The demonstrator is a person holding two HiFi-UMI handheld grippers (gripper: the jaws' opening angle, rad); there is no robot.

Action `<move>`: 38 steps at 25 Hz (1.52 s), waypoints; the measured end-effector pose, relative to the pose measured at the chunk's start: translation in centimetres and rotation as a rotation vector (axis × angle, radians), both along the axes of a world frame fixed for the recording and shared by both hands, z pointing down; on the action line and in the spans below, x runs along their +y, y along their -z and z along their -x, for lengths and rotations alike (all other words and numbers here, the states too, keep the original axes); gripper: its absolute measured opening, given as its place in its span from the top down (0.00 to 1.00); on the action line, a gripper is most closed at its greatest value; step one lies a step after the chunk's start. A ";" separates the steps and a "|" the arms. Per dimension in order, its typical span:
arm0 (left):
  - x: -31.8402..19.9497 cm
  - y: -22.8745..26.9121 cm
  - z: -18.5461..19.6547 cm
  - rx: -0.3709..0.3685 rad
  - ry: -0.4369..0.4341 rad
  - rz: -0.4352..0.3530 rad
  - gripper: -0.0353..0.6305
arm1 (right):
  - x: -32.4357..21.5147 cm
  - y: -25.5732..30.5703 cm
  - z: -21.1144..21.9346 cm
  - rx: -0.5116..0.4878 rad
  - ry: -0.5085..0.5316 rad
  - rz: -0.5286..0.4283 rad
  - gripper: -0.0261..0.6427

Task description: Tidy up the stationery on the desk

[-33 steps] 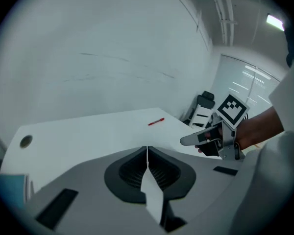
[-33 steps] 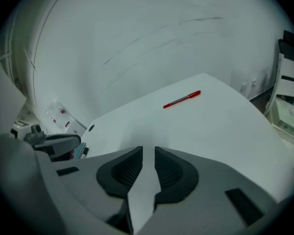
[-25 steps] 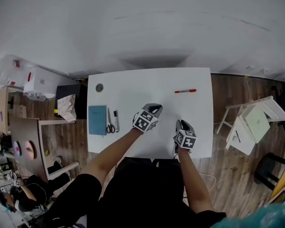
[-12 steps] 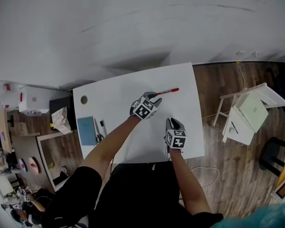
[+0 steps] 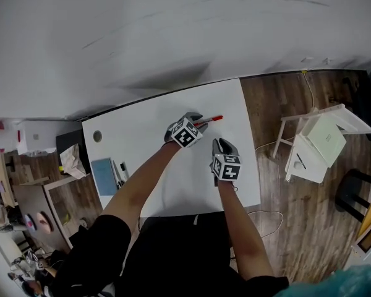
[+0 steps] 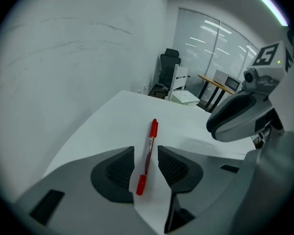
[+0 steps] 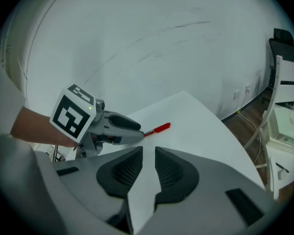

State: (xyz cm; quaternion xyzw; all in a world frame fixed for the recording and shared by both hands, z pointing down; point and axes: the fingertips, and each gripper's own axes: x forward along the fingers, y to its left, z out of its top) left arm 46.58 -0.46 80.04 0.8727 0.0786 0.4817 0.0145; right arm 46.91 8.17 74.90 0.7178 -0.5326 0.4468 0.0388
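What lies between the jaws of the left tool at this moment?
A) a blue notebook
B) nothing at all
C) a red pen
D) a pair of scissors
C: in the left gripper view the red pen lies flat on the desk between the jaws of the left tool. The jaws have just been opening and stand apart on either side of the pen without pressing on it.

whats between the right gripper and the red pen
Only bare white desk, in the right gripper view. From the side, the jaws of the left gripper have just been opening and straddle the red pen untouched.
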 end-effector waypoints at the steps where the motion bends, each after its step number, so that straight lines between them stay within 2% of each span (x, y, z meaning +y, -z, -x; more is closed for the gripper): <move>1: 0.2 -0.2 -0.3 -0.004 -0.013 -0.002 0.74 | -0.3 0.0 -0.7 0.007 0.000 0.000 0.84; 7: 1.2 -1.4 -0.9 -0.036 -0.091 -0.040 0.74 | -0.3 -0.4 -2.7 0.008 -0.033 0.008 0.84; 10: 1.0 -1.5 -1.1 -0.047 -0.064 -0.026 0.75 | 0.2 -1.1 -2.6 0.009 -0.020 0.029 0.84; 12: 1.0 -1.4 -1.1 -0.062 -0.057 -0.038 0.81 | 0.6 -1.5 -2.3 0.006 -0.012 0.043 0.84; 13: 1.0 -1.4 -0.9 -0.071 -0.057 -0.050 0.87 | 0.8 -1.6 -2.1 0.008 -0.014 0.047 0.84; 18: 1.2 -1.5 0.7 -0.090 -0.022 -0.079 0.87 | 1.6 -1.3 -2.1 0.070 -0.035 0.078 0.84; 21: 1.0 -0.5 2.1 -0.064 0.086 -0.036 0.87 | 1.8 -1.1 -1.6 0.081 -0.021 0.075 0.84; 26: -0.5 1.7 7.1 0.002 0.356 0.044 0.87 | 0.6 -0.5 1.5 0.112 0.061 0.056 0.84; 38: -0.6 4.2 25.5 0.047 0.800 0.054 0.87 | -3.3 1.2 14.2 0.112 0.255 0.016 0.84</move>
